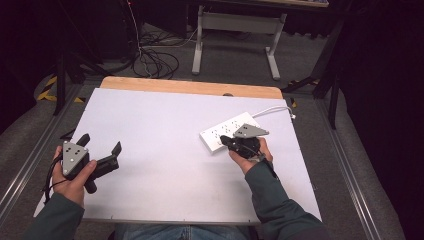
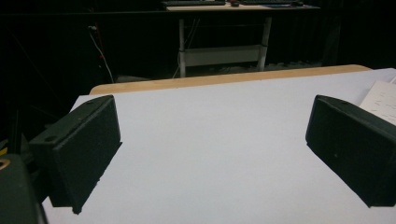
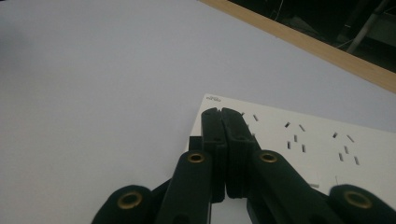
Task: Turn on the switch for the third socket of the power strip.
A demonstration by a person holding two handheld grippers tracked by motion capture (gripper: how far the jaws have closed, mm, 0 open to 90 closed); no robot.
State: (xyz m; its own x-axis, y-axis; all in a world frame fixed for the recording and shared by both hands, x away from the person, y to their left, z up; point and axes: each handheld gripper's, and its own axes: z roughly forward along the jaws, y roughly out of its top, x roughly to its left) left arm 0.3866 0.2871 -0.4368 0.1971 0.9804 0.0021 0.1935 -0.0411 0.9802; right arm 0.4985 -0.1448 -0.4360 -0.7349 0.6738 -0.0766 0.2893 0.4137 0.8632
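A white table [image 1: 165, 165] is seen with a white power strip [image 1: 225, 131] at its right. The left gripper [image 1: 100, 150] is held wide apart over bare surface. The right gripper [image 3: 222, 116] is pressed closed, tips over the strip's near end; slot detail is resolved in the right gripper view.

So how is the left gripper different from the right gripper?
The left gripper has its jaws spread wide open, while the right gripper has its jaws pressed shut. The left gripper sits over bare white table, away from everything; the right gripper's tips are over the end of the white power strip. Both are black, hand-held, and carry a grey plate.
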